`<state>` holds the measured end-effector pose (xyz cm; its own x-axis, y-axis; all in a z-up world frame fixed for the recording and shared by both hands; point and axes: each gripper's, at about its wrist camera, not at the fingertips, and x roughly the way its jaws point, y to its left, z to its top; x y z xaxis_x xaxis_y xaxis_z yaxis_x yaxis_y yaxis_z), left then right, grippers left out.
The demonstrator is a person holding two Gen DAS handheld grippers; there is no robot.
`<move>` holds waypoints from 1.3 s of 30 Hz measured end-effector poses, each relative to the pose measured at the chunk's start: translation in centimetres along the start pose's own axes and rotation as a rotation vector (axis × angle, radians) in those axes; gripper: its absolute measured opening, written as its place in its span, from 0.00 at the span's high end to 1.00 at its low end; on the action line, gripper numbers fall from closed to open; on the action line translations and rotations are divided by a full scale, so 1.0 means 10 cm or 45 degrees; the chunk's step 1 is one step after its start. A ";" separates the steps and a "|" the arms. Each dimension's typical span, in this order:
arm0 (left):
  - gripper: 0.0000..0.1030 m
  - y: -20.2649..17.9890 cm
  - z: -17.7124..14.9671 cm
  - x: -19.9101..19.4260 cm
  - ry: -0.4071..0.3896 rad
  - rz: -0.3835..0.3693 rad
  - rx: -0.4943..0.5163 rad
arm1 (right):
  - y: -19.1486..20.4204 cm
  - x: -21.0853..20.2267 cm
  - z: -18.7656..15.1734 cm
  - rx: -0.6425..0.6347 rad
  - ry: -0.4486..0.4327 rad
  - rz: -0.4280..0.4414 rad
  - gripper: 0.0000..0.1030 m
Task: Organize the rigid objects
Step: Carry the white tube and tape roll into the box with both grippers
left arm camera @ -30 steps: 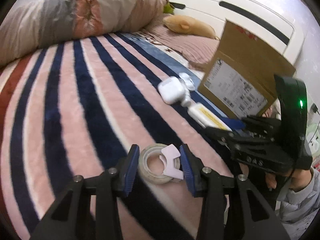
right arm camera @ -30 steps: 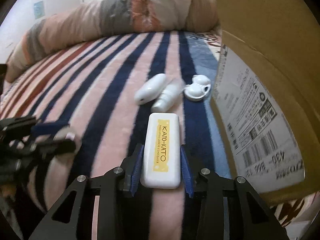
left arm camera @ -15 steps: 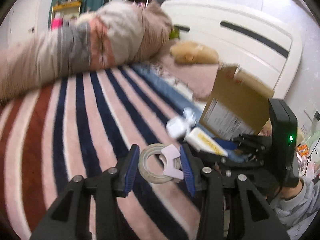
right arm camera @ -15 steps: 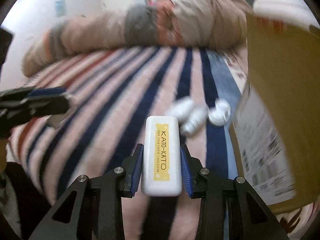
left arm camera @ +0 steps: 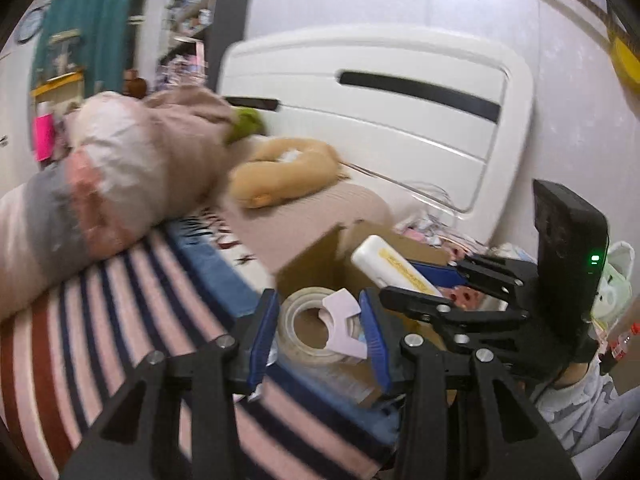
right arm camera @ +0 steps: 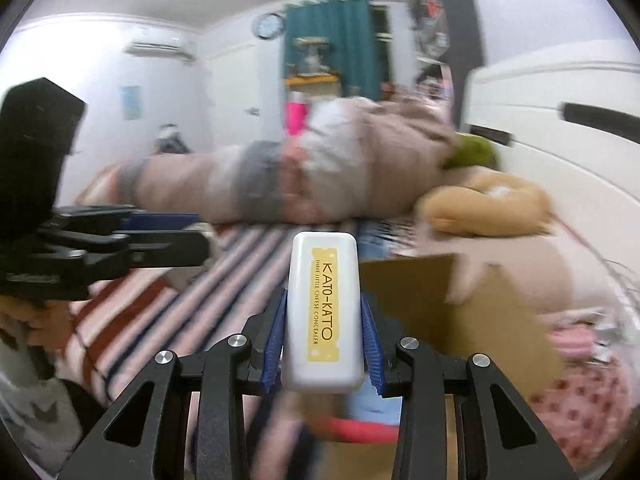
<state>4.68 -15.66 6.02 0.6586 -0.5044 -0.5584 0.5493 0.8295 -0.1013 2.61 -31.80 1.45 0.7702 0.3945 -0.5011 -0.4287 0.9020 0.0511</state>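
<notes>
Left gripper (left arm camera: 320,332): jaws closed on the tape roll (left arm camera: 310,326); blue pads press its left and right sides. Raised above the bed (left arm camera: 100,320).
Tape roll: clear tape, opening turned toward the left wrist camera; a pale paper tab (left arm camera: 344,326) lies across its 3 o'clock side.
Right gripper (right arm camera: 323,336): jaws closed on the white case (right arm camera: 323,316), blue pads against both long sides. In the left wrist view it enters from 3 o'clock, its green light lit.
White case: rounded rectangular body with a yellow label reading "KATO-KATO", long axis pointing from 6 to 12 o'clock in the right wrist view. In the left wrist view it sits over the open top of the cardboard box (left arm camera: 320,256).
Cardboard box: brown, open, on the bed at 3 o'clock of the left gripper; in the right wrist view it lies at 3 o'clock of the case, blurred.
Bed: cover striped pink, navy and red; a rolled quilt (left arm camera: 120,176) lies at 10 o'clock, a tan plush cushion (left arm camera: 280,172) at 12 o'clock against the white headboard (left arm camera: 400,120).
Image quality: both views show motion blur; fine detail of the box interior cannot be told.
</notes>
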 end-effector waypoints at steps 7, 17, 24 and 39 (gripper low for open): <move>0.62 -0.39 0.33 0.87 0.204 0.032 0.095 | -0.61 0.60 -0.04 -0.138 0.284 -0.060 0.70; 0.63 -0.26 0.36 1.42 0.348 0.080 0.073 | -0.78 0.71 -0.17 -0.190 0.317 -0.055 0.69; 0.63 -0.22 0.34 1.57 0.389 0.111 0.081 | -0.83 0.71 -0.14 -0.125 0.285 0.004 0.68; 0.37 0.10 0.22 0.88 0.255 0.167 -0.009 | -0.65 0.70 -0.09 -0.052 0.294 0.049 0.62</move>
<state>12.22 -19.79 2.82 0.6084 -0.3349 -0.7195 0.4616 0.8868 -0.0224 10.35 -35.09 -3.14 0.6262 0.3737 -0.6843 -0.4781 0.8773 0.0416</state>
